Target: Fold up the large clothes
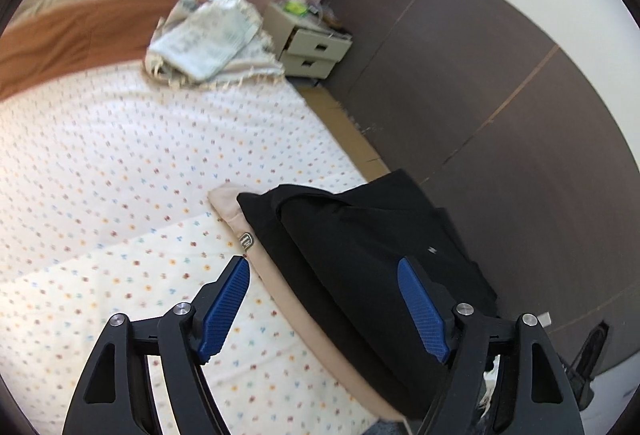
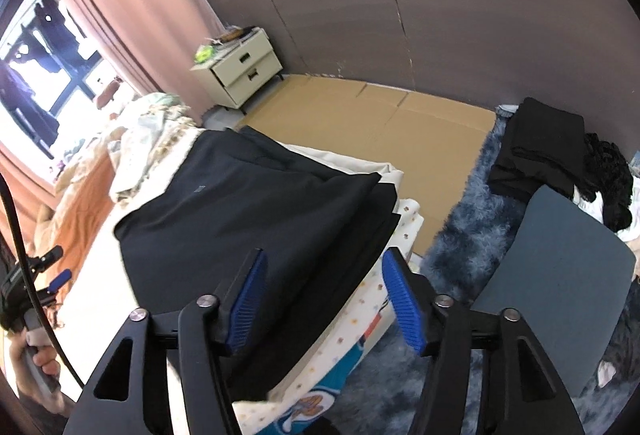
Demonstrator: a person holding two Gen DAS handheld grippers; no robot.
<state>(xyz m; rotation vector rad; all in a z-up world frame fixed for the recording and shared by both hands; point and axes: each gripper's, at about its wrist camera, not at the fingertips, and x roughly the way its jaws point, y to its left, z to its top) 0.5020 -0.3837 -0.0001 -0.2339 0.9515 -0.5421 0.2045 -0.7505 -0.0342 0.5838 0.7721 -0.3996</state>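
A folded black garment lies on top of a folded beige garment at the bed's near right corner. It also shows in the right wrist view, flat on the bed with its edge near the bed's side. My left gripper is open, its blue fingers either side of the stack's near edge, holding nothing. My right gripper is open just above the black garment's near edge, empty. The left gripper also shows far left in the right wrist view.
The bed has a white dotted sheet. Crumpled blankets and an orange cover lie at its far end. A cream nightstand stands by the wall. Dark clothes are piled on the blue rug, beside a grey chair.
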